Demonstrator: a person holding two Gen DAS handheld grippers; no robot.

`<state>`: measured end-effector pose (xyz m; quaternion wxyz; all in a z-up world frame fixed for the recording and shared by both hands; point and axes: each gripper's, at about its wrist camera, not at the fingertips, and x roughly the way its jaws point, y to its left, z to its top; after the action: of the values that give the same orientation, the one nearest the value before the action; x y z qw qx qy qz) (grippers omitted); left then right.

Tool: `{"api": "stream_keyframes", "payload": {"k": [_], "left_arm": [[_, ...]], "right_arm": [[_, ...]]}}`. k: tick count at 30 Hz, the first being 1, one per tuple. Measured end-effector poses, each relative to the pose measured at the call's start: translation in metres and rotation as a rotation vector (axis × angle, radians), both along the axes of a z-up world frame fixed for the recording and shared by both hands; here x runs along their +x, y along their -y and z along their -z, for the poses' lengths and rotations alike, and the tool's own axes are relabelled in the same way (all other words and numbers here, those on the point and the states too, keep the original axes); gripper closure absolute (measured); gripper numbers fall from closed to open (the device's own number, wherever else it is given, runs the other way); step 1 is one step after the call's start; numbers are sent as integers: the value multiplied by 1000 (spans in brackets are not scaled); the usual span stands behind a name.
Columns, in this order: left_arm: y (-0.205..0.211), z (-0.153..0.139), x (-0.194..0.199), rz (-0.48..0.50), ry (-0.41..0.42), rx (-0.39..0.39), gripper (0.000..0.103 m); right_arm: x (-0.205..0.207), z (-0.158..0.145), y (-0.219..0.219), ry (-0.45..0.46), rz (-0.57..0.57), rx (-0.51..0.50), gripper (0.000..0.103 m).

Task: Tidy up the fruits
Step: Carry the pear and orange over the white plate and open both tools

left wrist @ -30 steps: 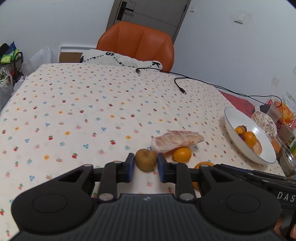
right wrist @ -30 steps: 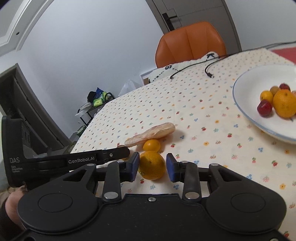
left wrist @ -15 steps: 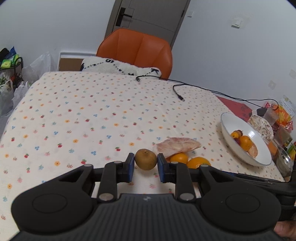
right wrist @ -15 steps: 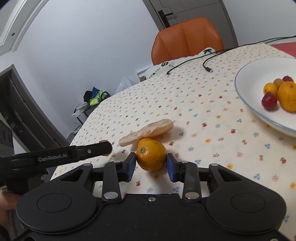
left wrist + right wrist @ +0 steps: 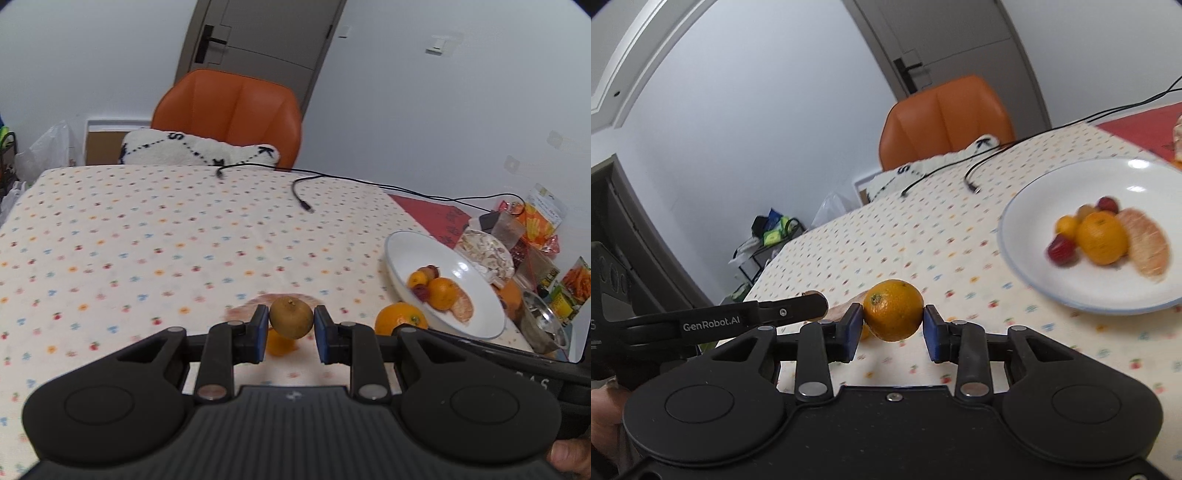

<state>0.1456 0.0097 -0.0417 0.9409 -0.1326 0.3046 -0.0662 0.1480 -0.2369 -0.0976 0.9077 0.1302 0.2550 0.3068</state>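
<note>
Flowered tablecloth (image 5: 147, 236) below: left gripper (image 5: 290, 334) pinches a brown fruit (image 5: 290, 317) aloft, short of the white bowl (image 5: 402, 243). Right wrist view: right gripper (image 5: 893, 330) clamps an orange (image 5: 893, 310), mid-carry; next, release over that bowl

The left wrist view looks low along its fingers across the table (image 5: 147, 229) toward the chair (image 5: 229, 110), the bowl (image 5: 402, 251) near at right; the right wrist view, tilted, faces the same chair (image 5: 945, 118), closer to the bowl (image 5: 1027, 221); both share table, chair, bowl.
</note>
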Motion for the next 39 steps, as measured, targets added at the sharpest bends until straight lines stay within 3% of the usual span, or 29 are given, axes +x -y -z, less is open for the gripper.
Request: {"api": "stream_keyframes", "payload": {"k": [20, 39], "left_arm": [[83, -24, 30, 169, 47, 37, 78], [124, -8, 72, 232, -5, 27, 78]], "right_arm": [[3, -25, 94, 85, 200, 59, 70], [32, -13, 148, 47, 314, 78, 70]]}}
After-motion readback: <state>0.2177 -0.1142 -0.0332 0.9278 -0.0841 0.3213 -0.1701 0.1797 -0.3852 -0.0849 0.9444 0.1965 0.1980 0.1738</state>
